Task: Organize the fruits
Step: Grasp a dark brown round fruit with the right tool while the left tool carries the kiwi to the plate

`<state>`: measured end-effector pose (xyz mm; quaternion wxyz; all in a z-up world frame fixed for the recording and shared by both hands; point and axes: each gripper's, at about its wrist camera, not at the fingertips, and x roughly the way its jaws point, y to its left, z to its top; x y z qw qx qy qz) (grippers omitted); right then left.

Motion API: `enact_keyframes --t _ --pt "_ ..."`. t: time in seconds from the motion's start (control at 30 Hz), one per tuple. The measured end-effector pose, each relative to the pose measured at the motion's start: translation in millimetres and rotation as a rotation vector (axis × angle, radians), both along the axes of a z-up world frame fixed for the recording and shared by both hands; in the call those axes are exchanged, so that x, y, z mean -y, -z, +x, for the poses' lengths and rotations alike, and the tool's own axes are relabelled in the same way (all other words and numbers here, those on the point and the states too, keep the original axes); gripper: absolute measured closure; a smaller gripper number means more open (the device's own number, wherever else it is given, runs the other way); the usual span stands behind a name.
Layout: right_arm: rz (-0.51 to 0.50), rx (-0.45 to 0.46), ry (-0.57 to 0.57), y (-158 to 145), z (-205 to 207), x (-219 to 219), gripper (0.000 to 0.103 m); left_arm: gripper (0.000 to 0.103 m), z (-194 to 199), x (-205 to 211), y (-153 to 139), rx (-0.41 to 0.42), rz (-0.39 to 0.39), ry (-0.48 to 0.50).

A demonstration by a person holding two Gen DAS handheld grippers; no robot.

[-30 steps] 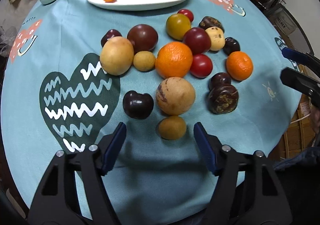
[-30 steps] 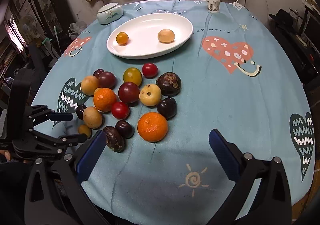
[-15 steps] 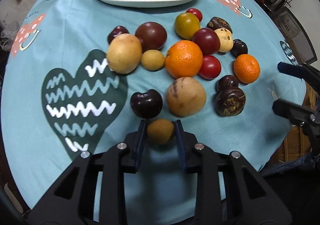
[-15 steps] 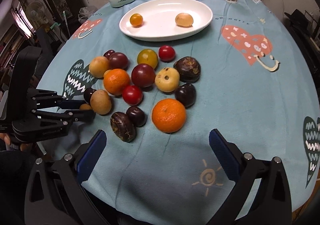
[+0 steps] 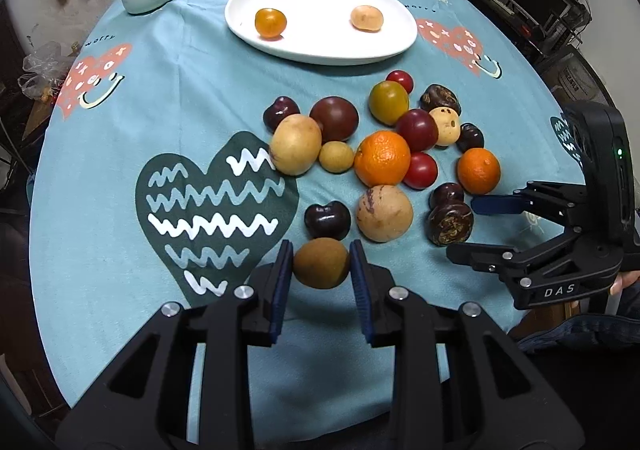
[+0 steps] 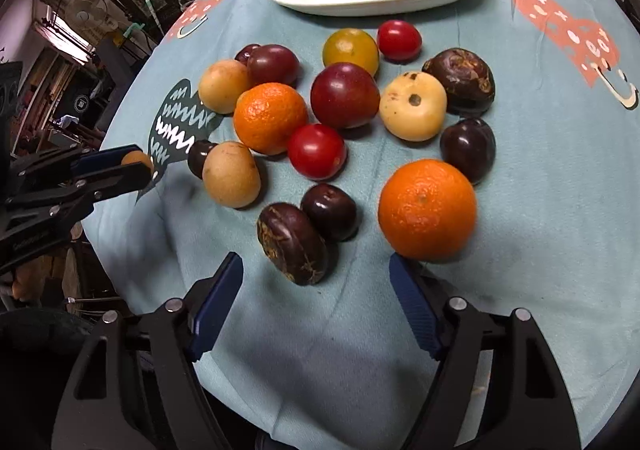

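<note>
At lower centre of the left wrist view, left gripper [image 5: 321, 264] is pinching a small brown fruit [image 5: 321, 264], pads tight on both sides, just below the dark plum [image 5: 327, 219]. Step in hand looks like pick-and-carry to the white plate [image 5: 320, 45] at top centre, which holds two fruits already. Next move: lift clear of the pile, cross it, set down on bare plate. Right gripper [image 6: 316, 302], lower centre of its own view, has just been closing; jaws stand spread, nothing between the pads yet, wrinkled dark fruit [image 6: 292, 244] just ahead, orange [image 6: 427, 208] near the right pad.
</note>
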<state>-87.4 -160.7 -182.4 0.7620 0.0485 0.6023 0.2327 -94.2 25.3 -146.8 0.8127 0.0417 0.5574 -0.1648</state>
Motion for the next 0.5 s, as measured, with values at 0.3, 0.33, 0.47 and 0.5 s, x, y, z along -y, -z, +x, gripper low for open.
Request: enact_keyframes --t 0.3,0.33,0.47,0.5 --pt "0.041 -0.006 -0.045 0.5 0.4 -7.7 0.068 0.074 3.5 -0.5 3.0 -0.011 0.002 0.004" --pt "0.041 -0.012 -0.045 0.2 -0.4 -7.3 0.069 0.074 4.5 0.3 2.3 -0.008 0.001 0.006" --pt "0.071 -0.011 -0.04 -11.4 -2.3 1.2 0.078 0.074 9.3 5.0 -8.3 0.023 -0.014 0.021" --pt "0.068 -0.004 -0.036 -13.6 -1.2 2.2 0.078 0.074 11.4 7.4 -11.2 0.031 -0.017 0.026"
